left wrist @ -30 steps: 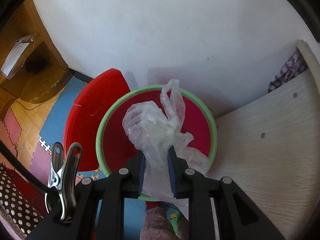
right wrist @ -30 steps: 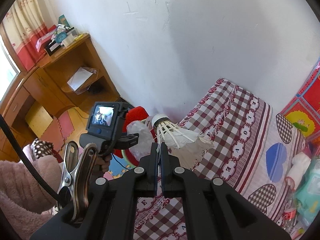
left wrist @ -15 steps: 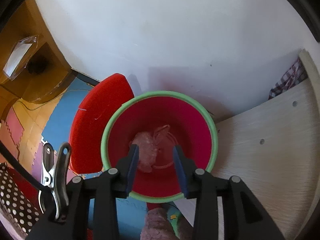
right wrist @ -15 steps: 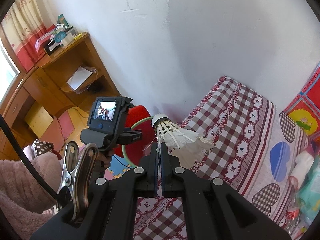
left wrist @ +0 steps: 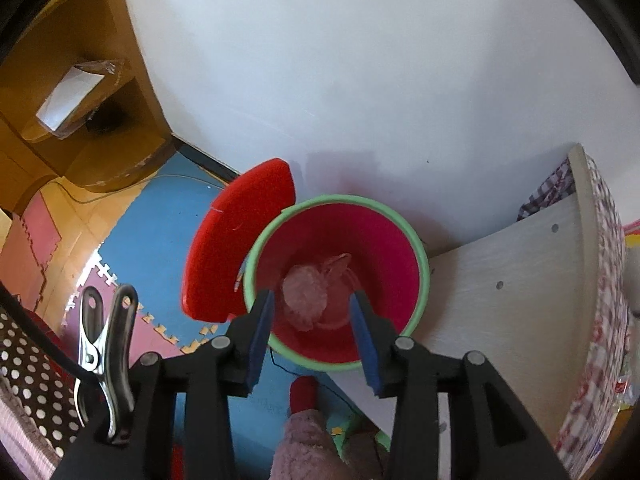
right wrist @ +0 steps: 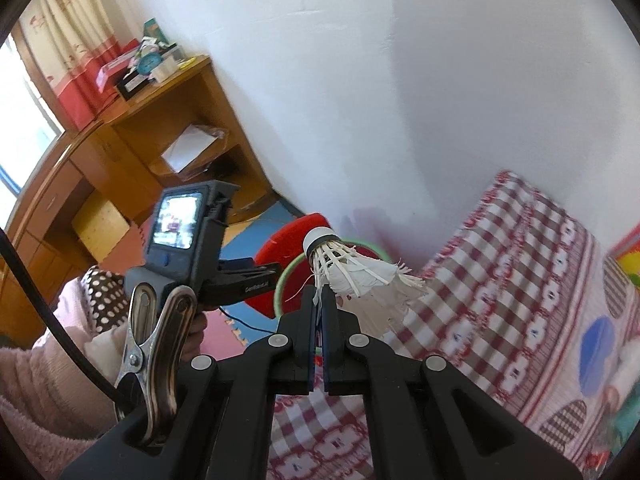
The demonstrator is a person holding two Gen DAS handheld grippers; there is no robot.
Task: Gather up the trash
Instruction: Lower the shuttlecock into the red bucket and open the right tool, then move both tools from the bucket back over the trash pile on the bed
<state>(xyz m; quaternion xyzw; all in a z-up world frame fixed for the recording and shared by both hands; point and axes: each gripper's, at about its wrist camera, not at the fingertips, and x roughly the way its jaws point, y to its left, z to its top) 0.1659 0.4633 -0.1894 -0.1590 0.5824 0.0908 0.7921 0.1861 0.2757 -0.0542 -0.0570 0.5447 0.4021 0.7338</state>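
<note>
while the left gripper (left wrist: 312, 312) is opening empty above the red bin (left wrist: 420, 280), the right gripper (right wrist: 320, 300) pinches a shuttlecock (right wrist: 352, 272).

Two black plastic grippers: left gripper (left wrist: 312, 320), right gripper (right wrist: 320, 304). Blue pads (left wrist: 262, 330) lining the jaws, round silver screws (left wrist: 221, 343) on the linkage arms. Steel spring clamp (left wrist: 105, 354) left of the jaws, pinching a black cable (right wrist: 52, 320). Small lit screen (right wrist: 176, 220) on the left gripper's back. Fuzzy pink sleeve (right wrist: 44, 396) beside the clamp.
</note>
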